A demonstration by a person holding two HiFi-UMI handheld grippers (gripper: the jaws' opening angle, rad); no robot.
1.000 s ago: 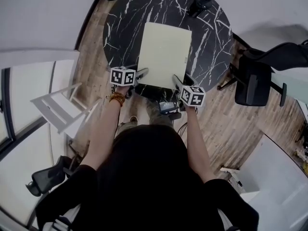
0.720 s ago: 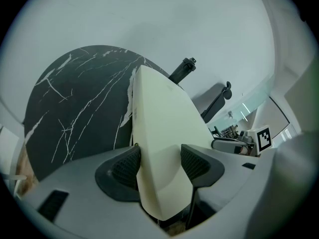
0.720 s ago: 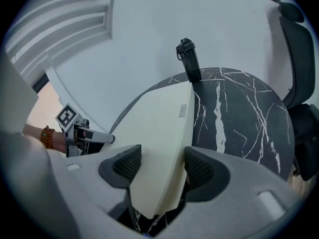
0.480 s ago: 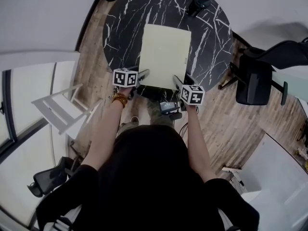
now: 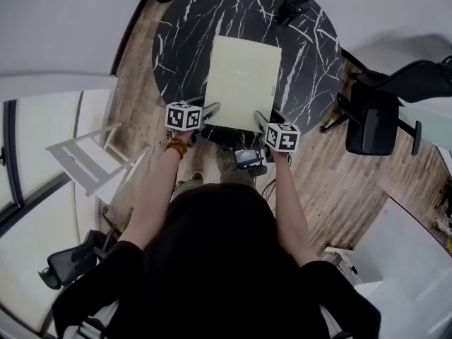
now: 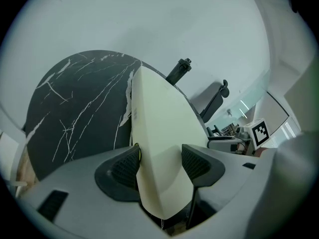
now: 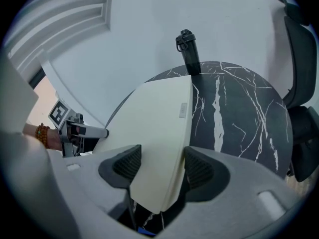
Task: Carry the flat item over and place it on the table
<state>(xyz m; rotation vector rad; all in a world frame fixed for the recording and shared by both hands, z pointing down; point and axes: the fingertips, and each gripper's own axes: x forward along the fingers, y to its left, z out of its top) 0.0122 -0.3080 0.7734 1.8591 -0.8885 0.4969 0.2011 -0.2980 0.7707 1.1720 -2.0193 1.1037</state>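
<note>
A flat cream board [image 5: 241, 83] lies on the round black marble table [image 5: 180, 44], its near edge over the table's front rim. My left gripper [image 5: 209, 109] is at the board's near left corner and my right gripper [image 5: 259, 118] at the near right corner. In the left gripper view the left gripper [image 6: 160, 158] straddles the board [image 6: 159, 118]; one pad [image 6: 124, 166] lies against it and a gap shows at the other. In the right gripper view the right gripper [image 7: 163, 163] also straddles the board [image 7: 154, 118], with a thin gap at one pad [image 7: 199, 171].
A dark bottle [image 5: 292, 6] stands at the table's far right edge. A black office chair [image 5: 374, 119] is to the right, and a white frame [image 5: 85, 161] is on the floor at the left. A small dark device [image 5: 247, 157] hangs below the table's front rim.
The left gripper has shifted slightly to the right along the board's near edge. The board and the right gripper have barely moved.
</note>
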